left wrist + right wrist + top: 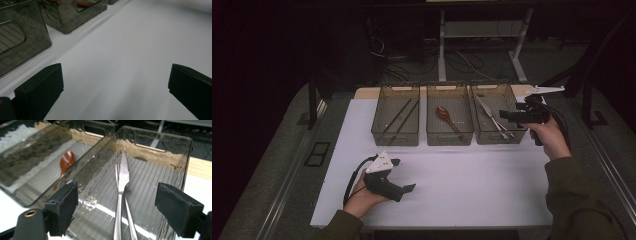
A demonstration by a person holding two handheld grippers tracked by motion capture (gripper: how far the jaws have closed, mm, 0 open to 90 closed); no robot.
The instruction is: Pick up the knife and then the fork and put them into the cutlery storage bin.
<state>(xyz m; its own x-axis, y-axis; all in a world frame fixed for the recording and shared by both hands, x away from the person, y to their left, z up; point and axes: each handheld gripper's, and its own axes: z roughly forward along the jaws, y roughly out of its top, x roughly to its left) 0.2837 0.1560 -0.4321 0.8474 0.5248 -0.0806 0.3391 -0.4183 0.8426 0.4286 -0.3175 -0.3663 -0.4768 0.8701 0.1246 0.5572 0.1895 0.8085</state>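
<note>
Right gripper (512,116) at 2 o'clock, jaws wide and empty above right bin (507,90), knife (122,182) and fork (128,212) lying inside, left gripper (404,175) at 7 o'clock, jaws apart, empty, over table (472,185).

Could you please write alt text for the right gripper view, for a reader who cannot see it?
The right gripper, jaws open and empty, hangs over a clear bin where a metal knife and fork lie crossed. A red spoon lies in the next bin to the left.
</note>
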